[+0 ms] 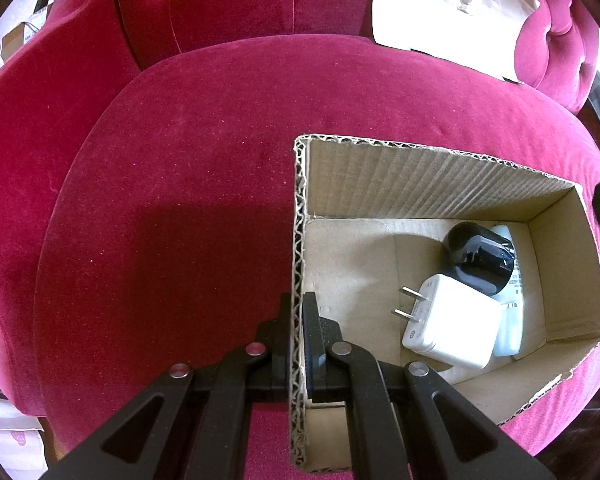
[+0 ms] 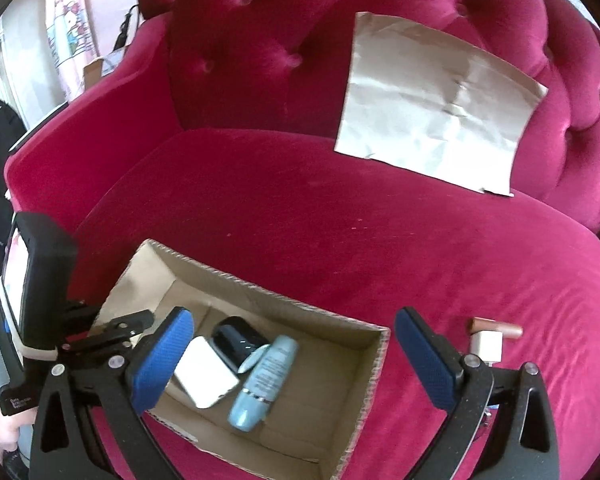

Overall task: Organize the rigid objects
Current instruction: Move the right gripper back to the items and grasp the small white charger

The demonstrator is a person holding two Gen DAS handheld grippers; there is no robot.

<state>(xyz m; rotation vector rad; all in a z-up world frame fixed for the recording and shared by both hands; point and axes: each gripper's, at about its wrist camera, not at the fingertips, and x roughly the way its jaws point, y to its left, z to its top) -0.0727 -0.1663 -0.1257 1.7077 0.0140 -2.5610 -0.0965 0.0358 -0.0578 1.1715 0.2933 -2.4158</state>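
Hidden: pale blue bottle [image 1: 508, 320] lying mostly under white charger [image 1: 452, 320] & black item [image 1: 480, 258] in left view.
Right view only: bottle showing whole; small items [image 2: 494, 338] on cushion, blurry.
Left gripper [image 1: 298, 320]: clamping cardboard box [image 1: 298, 240] wall.
Right gripper [image 2: 292, 354]: jaws wide, holding nothing, hanging over box.

crimson velvet sofa [image 2: 340, 220], paper sheet [image 2: 432, 100]

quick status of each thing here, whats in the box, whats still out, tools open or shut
cardboard box: open-topped, on sofa seat
white charger: in box
black device: in box
blue bottle: in box, lying down
small white plug: still on seat
left tool: shut on box wall
right tool: open, empty
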